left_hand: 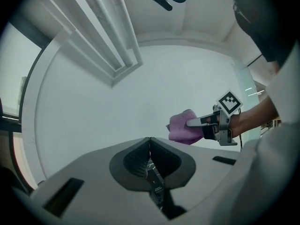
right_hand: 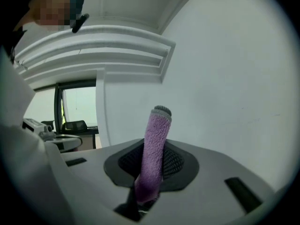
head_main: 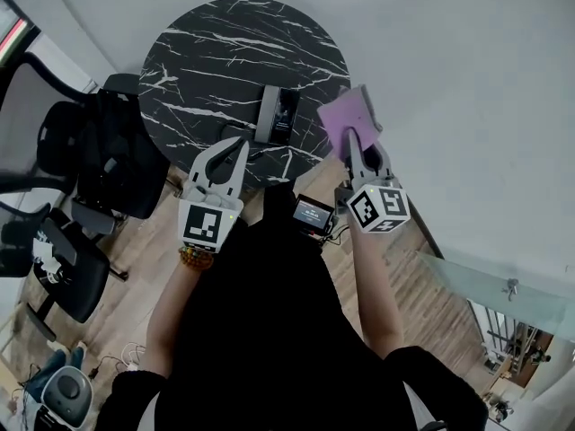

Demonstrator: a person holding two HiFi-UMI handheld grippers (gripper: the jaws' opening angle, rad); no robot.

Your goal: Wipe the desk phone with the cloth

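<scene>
The desk phone (head_main: 277, 115) is a dark slim unit lying near the front edge of a round black marble table (head_main: 216, 52). My right gripper (head_main: 353, 138) is shut on a folded purple cloth (head_main: 345, 115), held just right of the phone at the table's rim. In the right gripper view the cloth (right_hand: 155, 144) stands upright between the pads, pointing at a white wall. My left gripper (head_main: 234, 149) hovers at the front-left of the phone, shut on nothing. In its own view the left gripper (left_hand: 149, 150) aims upward, with the cloth (left_hand: 183, 128) off to the right.
Black office chairs (head_main: 99, 164) crowd the table's left side. A small screen device (head_main: 313, 214) hangs on the person's chest. A glass panel (head_main: 490, 281) stands at the lower right. A white wall (head_main: 449, 79) runs close behind the table.
</scene>
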